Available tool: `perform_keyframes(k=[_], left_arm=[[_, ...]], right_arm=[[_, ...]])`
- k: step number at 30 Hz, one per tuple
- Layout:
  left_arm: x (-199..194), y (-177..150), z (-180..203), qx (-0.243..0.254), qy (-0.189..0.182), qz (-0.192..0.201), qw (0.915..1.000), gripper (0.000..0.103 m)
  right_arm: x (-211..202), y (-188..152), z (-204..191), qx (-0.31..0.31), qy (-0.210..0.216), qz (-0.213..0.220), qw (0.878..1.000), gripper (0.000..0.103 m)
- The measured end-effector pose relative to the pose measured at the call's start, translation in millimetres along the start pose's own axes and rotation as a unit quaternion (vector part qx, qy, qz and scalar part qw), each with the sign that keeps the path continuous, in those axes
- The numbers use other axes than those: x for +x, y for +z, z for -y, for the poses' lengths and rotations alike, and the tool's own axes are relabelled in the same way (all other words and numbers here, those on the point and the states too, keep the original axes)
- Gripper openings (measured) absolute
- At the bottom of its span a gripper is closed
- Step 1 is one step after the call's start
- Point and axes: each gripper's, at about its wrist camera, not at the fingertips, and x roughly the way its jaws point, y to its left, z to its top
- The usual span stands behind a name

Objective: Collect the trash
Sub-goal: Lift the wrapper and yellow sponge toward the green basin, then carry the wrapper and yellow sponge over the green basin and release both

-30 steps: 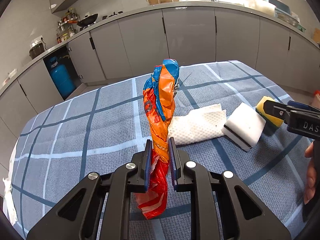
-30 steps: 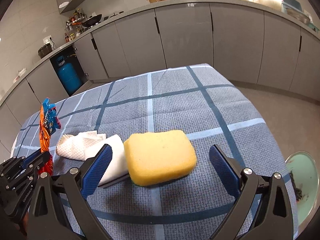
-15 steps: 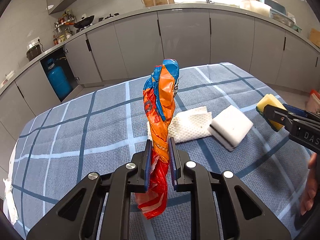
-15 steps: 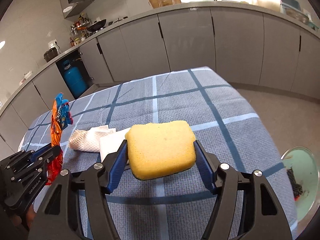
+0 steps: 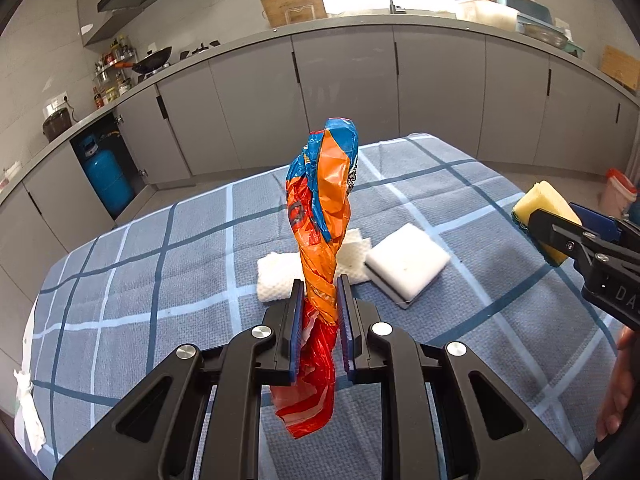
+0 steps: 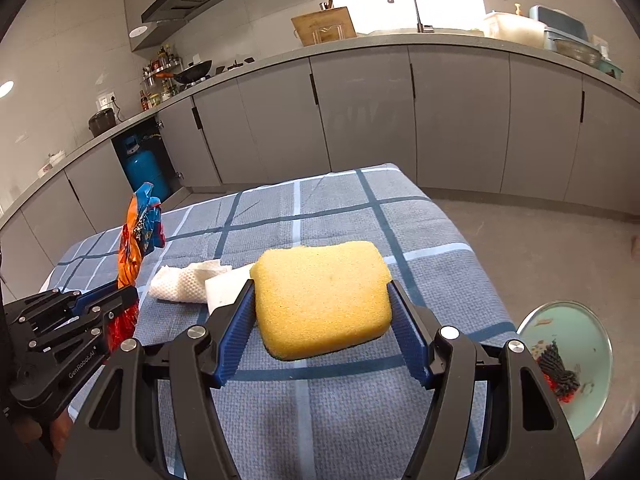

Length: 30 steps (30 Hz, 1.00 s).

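Wrapper [image 5: 322, 208], twisted orange and blue, stands upright, pinched between the left gripper [image 5: 318, 300] fingers above the checked tabletop [image 5: 140, 280]. At three o'clock the right gripper [image 6: 320, 300] has just closed its fingers on the yellow sponge [image 6: 322, 298], lifted clear. White paper towel [image 5: 276, 276] and white sponge [image 5: 408, 260] lie behind the wrapper.

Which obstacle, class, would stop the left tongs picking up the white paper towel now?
Probably not able yet: the left tongs are shut on the twisted wrapper. The towel itself lies open on the table just beyond, beside the white sponge.
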Motion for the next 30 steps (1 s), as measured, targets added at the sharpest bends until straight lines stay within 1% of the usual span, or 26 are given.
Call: perform_keyframes(k=[12,21,30], left_arm=[[-13.6,10.1,54.7,0.045,-0.028,0.014,0.9985,0.017],[-17.2,16.1,88.8,0.075,-0.046,0.019,0.9959,0.017],[-19.0,22.4,127.1,0.108,-0.070,0.028,0.9913,0.017]], right_arm=[[-31.4,-5.6,43.7,0.032,-0.024,0.019,0.999,0.065],[-42.0,-14.0,69.3,0.054,-0.039,0.022,0.998,0.065],[-51.2,-23.3,106.4,0.083,-0.062,0.024,0.994,0.065]])
